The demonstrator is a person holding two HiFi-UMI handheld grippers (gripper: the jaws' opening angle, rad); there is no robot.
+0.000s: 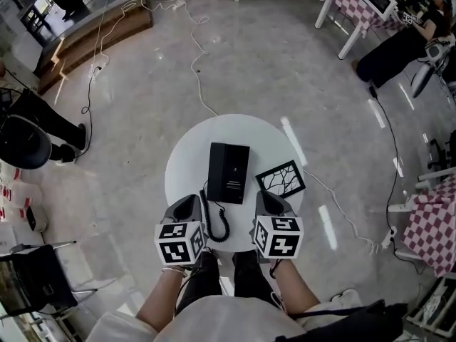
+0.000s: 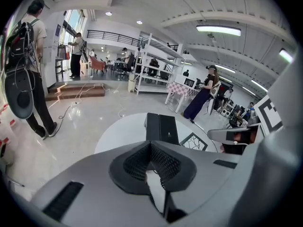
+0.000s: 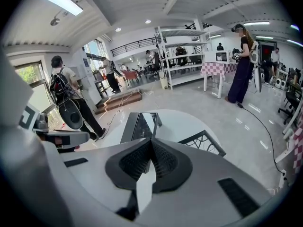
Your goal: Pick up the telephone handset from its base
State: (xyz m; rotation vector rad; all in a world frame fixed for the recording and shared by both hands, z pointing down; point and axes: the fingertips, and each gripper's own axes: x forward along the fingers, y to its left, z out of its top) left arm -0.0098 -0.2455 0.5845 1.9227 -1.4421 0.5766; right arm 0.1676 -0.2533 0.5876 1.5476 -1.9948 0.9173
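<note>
A black telephone [image 1: 228, 172] lies flat in the middle of a small round white table [image 1: 189, 155]. Its coiled cord [image 1: 216, 223] curls off the near end, between my two grippers. My left gripper [image 1: 188, 206] hovers at the table's near edge, left of the cord, jaws shut and empty. The right gripper [image 1: 268, 201] hangs beside it on the cord's right, also shut on nothing. In the left gripper view the telephone [image 2: 161, 128] lies just beyond the shut gripper [image 2: 150, 145]. The right gripper view shows the telephone [image 3: 137, 126] ahead and slightly left of its shut gripper [image 3: 151, 143].
A square black-and-white patterned tile [image 1: 281, 179] lies on the table right of the telephone. White cables [image 1: 199, 77] trail over the glossy floor. A person with a black round bag [image 1: 25, 141] stands at the left. Checkered tables [image 1: 434, 219] stand at the right.
</note>
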